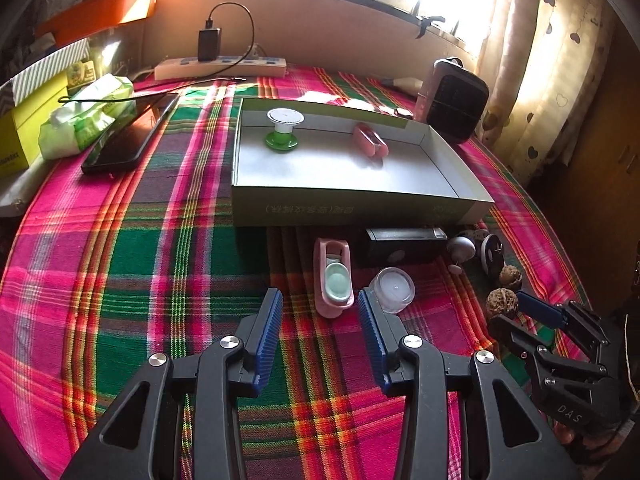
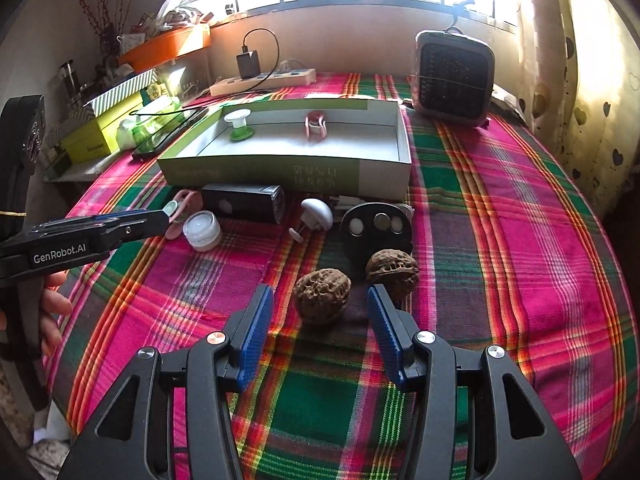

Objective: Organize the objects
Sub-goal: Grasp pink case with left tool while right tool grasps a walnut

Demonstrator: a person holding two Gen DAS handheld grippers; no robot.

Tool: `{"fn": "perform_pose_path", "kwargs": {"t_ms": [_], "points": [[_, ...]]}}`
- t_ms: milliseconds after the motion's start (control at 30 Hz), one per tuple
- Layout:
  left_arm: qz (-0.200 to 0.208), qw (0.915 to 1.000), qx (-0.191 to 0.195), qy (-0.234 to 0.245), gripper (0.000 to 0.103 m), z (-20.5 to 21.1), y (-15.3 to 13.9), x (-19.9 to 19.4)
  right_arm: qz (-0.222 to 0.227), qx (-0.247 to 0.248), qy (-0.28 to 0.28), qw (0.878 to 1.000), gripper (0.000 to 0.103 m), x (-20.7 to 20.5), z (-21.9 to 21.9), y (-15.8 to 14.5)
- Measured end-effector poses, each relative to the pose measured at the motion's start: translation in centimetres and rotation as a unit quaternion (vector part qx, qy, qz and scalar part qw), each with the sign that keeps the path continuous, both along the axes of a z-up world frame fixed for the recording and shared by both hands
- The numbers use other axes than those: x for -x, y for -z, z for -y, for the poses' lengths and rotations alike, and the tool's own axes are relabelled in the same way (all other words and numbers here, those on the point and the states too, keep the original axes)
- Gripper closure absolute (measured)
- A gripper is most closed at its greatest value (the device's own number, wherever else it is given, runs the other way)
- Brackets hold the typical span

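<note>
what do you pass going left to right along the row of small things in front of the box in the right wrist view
pink case → clear round jar → black rectangular box → white mushroom-shaped piece → black round disc with small inserts

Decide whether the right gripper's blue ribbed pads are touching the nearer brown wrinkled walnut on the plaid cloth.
Apart. The right wrist view shows the nearer walnut just ahead of the right gripper, with plaid cloth visible between it and each pad.
</note>
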State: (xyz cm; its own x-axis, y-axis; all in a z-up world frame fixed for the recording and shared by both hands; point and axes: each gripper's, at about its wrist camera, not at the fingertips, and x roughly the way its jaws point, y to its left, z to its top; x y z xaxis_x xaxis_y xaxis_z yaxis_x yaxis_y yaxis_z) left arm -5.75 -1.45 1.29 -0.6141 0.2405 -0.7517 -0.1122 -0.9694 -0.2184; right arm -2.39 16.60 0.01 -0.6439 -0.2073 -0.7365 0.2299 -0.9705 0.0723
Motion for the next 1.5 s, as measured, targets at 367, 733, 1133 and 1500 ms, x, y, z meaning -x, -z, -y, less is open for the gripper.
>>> {"fn": "perform_pose_path", "kwargs": {"t_ms": [367,733,1133,1500], "points": [[0.009,0.9999,0.012,0.003,0.064,-0.7,0.6,1.2,0.005,-0.004,-0.003,1.000,0.053,0.7,0.3,0.5],[0.007,0.9997,0.022,-0.003,0.064,-0.9,0.7,2.5,0.004,-0.014,-0.011,1.000,0.054,1.1,0.8,0.6],[0.001,0.9988,0.047,-0.012,0.064,-1.3,0.8,3.1,0.002,-0.018,-0.006,1.000,0.066,1.0,0.8,0.5],[0.000,0.9977,0.061,-0.030,0.084,-0.9,0.8,3.2,0.003,-0.007,-0.007,1.000,0.071,1.1,0.4,0.5]]}}
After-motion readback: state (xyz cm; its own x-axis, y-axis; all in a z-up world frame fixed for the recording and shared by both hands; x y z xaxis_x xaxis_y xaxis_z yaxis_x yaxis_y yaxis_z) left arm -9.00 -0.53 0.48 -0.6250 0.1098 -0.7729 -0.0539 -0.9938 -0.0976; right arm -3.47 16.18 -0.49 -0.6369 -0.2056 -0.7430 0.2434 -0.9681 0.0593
